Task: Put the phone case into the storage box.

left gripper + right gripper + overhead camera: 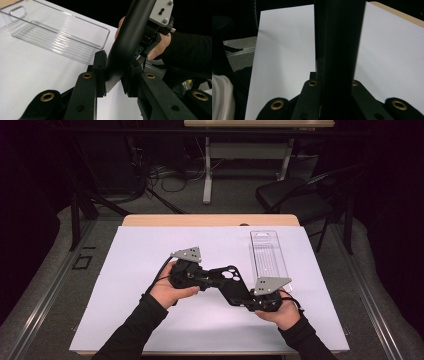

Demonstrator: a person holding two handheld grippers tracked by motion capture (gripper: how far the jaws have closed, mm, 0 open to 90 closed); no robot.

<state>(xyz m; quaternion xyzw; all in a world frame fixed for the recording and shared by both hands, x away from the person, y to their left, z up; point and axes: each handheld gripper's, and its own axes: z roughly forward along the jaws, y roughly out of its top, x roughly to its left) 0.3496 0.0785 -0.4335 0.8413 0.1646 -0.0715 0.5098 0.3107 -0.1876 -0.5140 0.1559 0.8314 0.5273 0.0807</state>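
From the high view I see my two grippers meeting over the middle of the white sheet (150, 320): the left gripper (212, 279) and the right gripper (239, 299) both hold a flat black plate (231, 281) with round holes at its far end, raised between them. A clear plastic tray (269, 254) lies just beyond, toward the right edge of the sheet.

In the left gripper view, my jaws sit either side of the plate's (130, 37) lower corner, pads pressing on it as far as I can tell (the left pad's contact is partly shadowed). The tray (57, 35) lies apart on the sheet, and the person's right hand (160, 45) grips the other tool behind.

In the right gripper view, the plate (339, 50) stands upright, clamped firmly between my jaws, above the sheet (284, 50).
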